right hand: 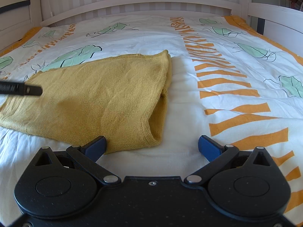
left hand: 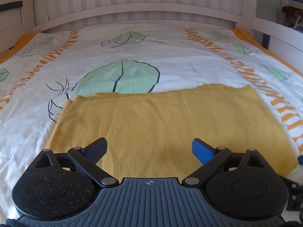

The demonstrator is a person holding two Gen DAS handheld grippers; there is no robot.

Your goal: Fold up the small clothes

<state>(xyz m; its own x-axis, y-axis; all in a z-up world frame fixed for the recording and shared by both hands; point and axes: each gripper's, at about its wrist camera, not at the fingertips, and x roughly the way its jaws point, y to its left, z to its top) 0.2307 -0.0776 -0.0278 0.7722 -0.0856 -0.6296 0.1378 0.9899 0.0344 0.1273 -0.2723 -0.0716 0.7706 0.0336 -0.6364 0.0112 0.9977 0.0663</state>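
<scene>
The left gripper [left hand: 149, 149] has its jaws spread wide and holds nothing; the yellow knit [left hand: 162, 121] lies flat on the bed [left hand: 180, 64] beneath and ahead of them, its far edge across a green leaf print [left hand: 121, 77]. The right gripper [right hand: 152, 146] also has its jaws wide apart and empty. Its left jaw is at the knit's [right hand: 98, 94] near corner, whether touching is unclear; its right jaw is over bare sheet [right hand: 181, 113], orange stripes [right hand: 236, 109] to its right. A white headboard [right hand: 144, 1] stands far ahead.
</scene>
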